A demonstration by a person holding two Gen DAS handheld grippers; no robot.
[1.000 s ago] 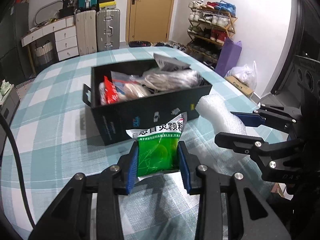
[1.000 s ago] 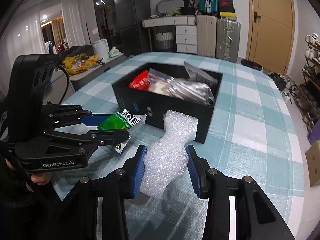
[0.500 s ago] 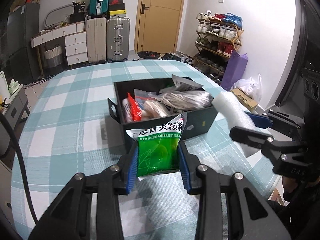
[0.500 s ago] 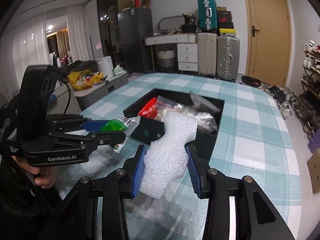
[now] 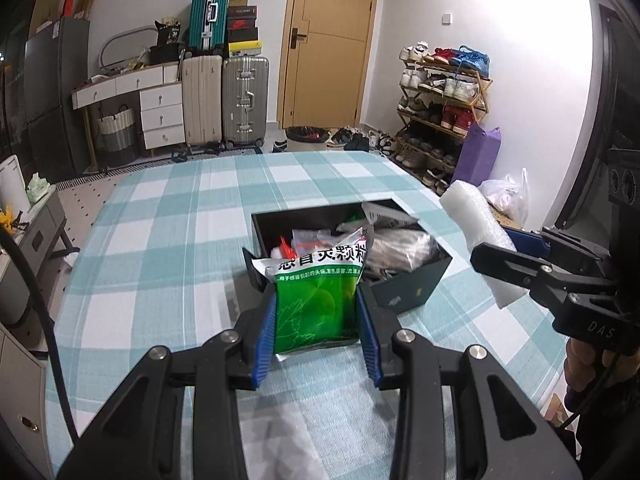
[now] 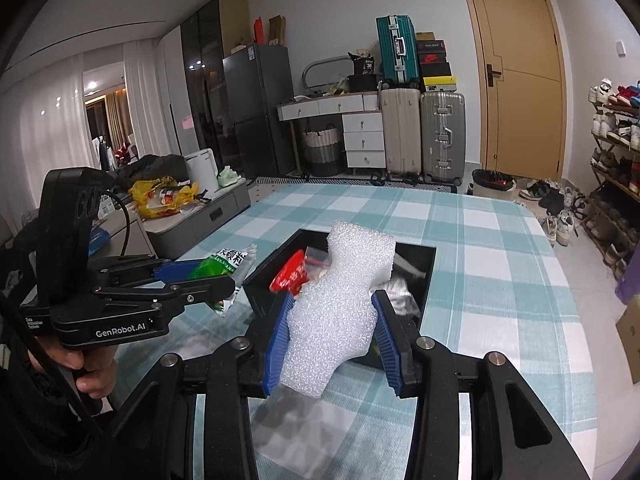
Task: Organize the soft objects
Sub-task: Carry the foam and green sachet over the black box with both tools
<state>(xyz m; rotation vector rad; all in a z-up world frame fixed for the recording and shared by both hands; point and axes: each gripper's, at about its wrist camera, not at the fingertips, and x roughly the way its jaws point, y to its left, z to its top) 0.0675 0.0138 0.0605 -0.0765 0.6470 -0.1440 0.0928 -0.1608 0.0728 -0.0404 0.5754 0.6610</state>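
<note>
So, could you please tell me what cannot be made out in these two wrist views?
- Left wrist view: the green-and-white printed sachet in the left gripper hides the black open box's near-left corner.
- Right wrist view: the white foam piece in the right gripper covers the box's middle contents.
- Sachet print: too small to read.

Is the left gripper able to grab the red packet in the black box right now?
Probably not. The left gripper is shut on the green packet, so its jaws are full, though the red packet lies uncovered in the open black box.

Green packet [image 5: 316, 304] in left gripper [image 5: 316, 334], near black box [image 5: 416, 284]
</note>
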